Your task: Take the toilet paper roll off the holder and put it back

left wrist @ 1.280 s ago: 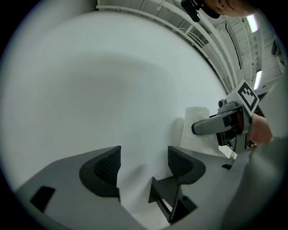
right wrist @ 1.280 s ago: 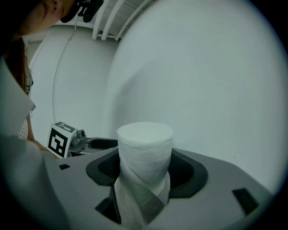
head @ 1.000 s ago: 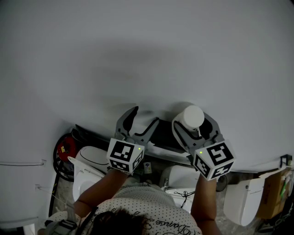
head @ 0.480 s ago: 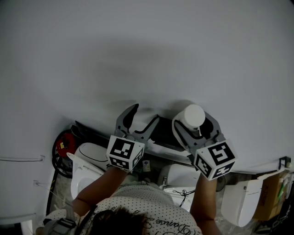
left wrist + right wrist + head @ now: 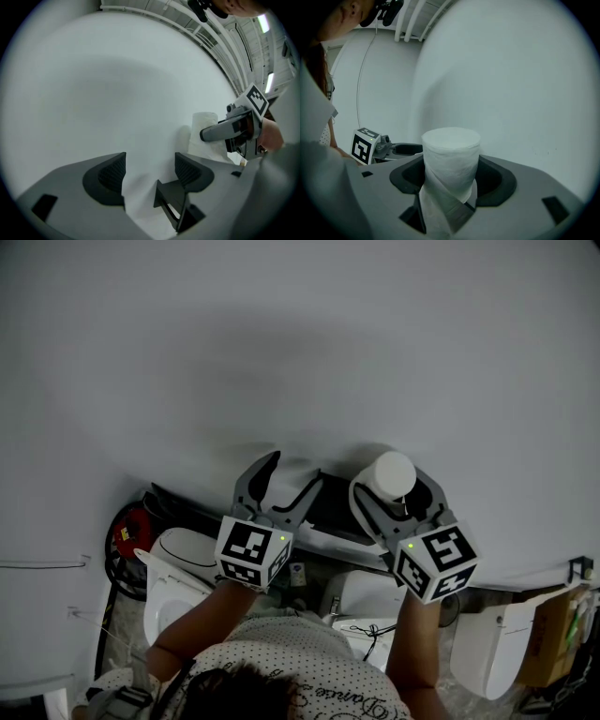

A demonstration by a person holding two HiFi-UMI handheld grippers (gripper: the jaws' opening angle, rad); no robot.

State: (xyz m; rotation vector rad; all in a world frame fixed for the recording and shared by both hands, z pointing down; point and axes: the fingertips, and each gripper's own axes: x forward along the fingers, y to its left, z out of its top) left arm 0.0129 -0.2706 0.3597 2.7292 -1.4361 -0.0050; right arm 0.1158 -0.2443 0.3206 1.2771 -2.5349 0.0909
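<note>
Toilet paper roll [image 5: 451,154] unmoved, pinched in right claw [image 5: 452,180]; left claw [image 5: 150,171] spread.

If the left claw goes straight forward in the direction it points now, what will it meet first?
The left claw would most likely meet the white wall straight beyond its open jaws. The black holder sits low by one jaw and might be brushed first; depth is unclear.
</note>
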